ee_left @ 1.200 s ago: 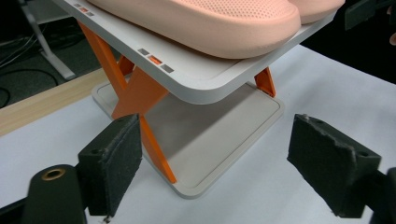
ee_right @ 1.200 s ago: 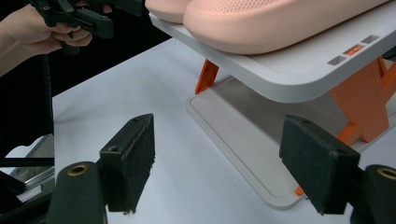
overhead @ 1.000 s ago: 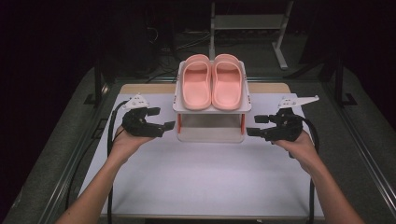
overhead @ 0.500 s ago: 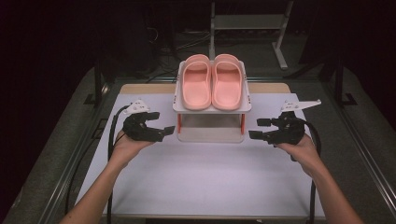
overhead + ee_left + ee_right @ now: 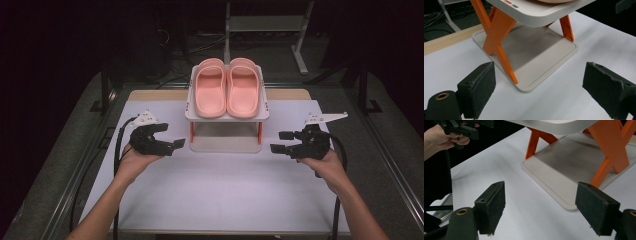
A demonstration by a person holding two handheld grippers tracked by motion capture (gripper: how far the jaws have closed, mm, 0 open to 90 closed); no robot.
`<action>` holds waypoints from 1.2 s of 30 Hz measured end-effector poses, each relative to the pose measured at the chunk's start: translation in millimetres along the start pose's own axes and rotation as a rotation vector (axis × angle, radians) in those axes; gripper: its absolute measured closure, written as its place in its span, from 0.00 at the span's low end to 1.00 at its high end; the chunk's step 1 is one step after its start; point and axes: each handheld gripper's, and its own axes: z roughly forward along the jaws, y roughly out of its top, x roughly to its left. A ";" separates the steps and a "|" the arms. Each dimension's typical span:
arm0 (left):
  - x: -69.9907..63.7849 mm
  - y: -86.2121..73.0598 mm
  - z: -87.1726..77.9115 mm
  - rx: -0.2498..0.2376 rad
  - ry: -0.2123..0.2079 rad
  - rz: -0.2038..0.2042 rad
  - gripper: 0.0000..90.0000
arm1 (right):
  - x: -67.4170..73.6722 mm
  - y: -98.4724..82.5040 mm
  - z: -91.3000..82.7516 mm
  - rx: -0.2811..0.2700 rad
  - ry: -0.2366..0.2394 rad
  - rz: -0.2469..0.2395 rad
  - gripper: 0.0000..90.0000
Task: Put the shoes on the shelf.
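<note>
Both sets of jaws gape wide and empty, the left gripper [image 5: 167, 142] having just opened further. The shoe rack [image 5: 226, 142] carrying pink slippers [image 5: 227, 87] sits between them, ahead of each pair, the right gripper [image 5: 282, 142] mirroring, likely so both can flank it evenly on the surface [image 5: 220, 195].

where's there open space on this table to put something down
The widest bare patch is the white table in front of the rack, between the two forearms. The rack's lower shelf is also free. The top shelf is crowded: the pink slippers cover it.
</note>
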 end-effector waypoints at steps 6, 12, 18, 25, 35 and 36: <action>0.7 -4.2 -2.0 0.003 0.004 -0.005 0.12 | -2.0 -6.6 -3.3 -0.002 -0.005 0.009 0.26; 1.0 -7.6 -5.8 0.006 0.009 0.001 0.11 | -3.0 -9.8 -6.5 0.001 -0.006 0.013 0.26; 1.3 -12.9 -8.5 0.006 0.011 -0.002 0.11 | -3.7 -15.9 -8.3 0.000 -0.006 0.022 0.26; 0.6 -20.1 -12.6 0.005 0.013 -0.004 0.11 | -5.8 -27.3 -11.4 -0.001 -0.011 0.042 0.26; 0.6 -31.5 -16.4 0.005 0.017 -0.014 0.11 | -7.4 -41.6 -17.9 -0.027 -0.021 0.062 0.26; 0.9 -32.7 -16.8 0.005 0.016 -0.013 0.11 | -7.9 -43.3 -18.9 -0.031 -0.022 0.063 0.26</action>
